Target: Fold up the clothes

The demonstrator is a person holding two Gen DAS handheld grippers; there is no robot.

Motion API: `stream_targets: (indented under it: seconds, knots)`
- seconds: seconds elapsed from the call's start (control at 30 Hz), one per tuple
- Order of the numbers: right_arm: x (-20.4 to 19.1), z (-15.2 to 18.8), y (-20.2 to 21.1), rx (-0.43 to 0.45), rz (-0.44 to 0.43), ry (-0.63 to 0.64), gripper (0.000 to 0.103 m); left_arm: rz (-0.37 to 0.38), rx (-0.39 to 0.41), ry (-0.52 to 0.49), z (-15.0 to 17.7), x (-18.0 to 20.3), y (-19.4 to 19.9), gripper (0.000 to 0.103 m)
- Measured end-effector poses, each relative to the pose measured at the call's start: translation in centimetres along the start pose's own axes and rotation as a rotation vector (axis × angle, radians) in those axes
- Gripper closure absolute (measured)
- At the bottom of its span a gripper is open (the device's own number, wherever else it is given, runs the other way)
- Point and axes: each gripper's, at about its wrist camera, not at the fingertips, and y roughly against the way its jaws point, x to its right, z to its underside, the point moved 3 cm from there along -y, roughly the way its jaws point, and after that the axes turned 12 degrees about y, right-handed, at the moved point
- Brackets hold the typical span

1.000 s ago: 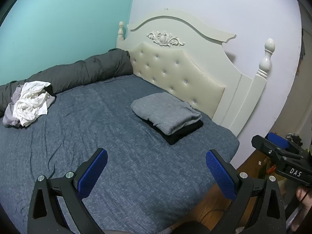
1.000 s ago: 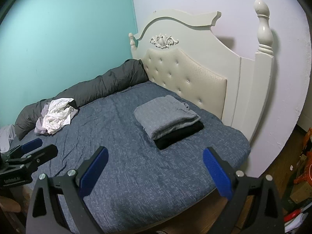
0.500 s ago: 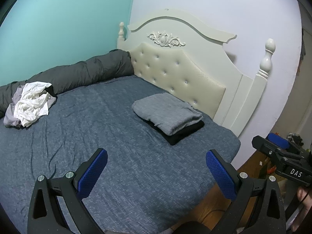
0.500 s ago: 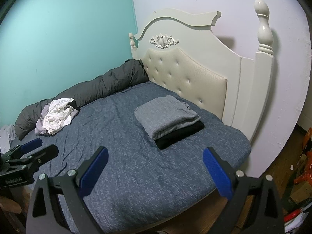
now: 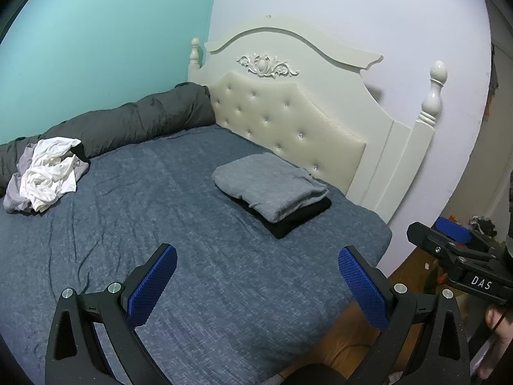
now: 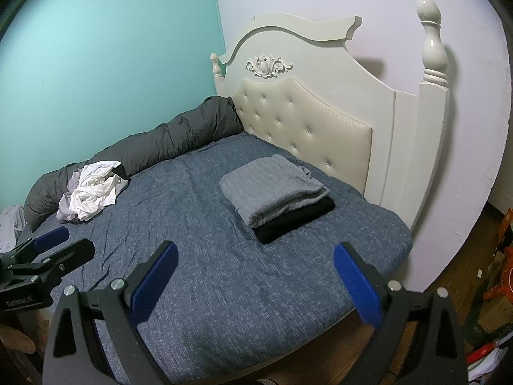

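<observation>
Both tools hang over the foot end of the bed point(image 5: 198, 199), side by side, and neither touches anything. The left gripper point(image 5: 256, 276) has its blue pads point(image 5: 150, 285) spread wide with only the blue-grey sheet showing between them. The right gripper point(image 6: 255, 272) is spread just as wide, its own pads point(image 6: 356, 285) bare, and it sits nearer the bed's right edge. From the left camera I can see the right tool out past that edge, over the wooden floor point(image 5: 346, 343), with a bit of the person's hand point(image 5: 500, 320) under it.

The folded clothes are stacked near the head of the bed, toward the right edge, just short of the tufted cream headboard point(image 5: 288, 118): a grey folded garment point(image 5: 269, 189) lies on top of a black folded garment point(image 5: 301, 218), whose edge sticks out underneath on the near side.

The unfolded ones are well apart from that stack, at the far left edge of the bed. A crumpled white garment point(image 5: 48, 173) sits in a heap on a pale lilac piece point(image 5: 12, 192), pressed up against the rolled dark grey duvet point(image 5: 128, 118) that runs along the turquoise wall point(image 5: 96, 38). Some clutter point(image 6: 493, 288) lies on the floor at the right, too blurred to make out.
</observation>
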Motion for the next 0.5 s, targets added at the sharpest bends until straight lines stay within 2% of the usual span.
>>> stream_targets:
  seconds: [0.5]
  knots:
    - [0.11,-0.07,0.04,-0.001,0.000,-0.004,0.005,0.016,-0.004,0.000,-0.09,0.28,-0.02,0.000]
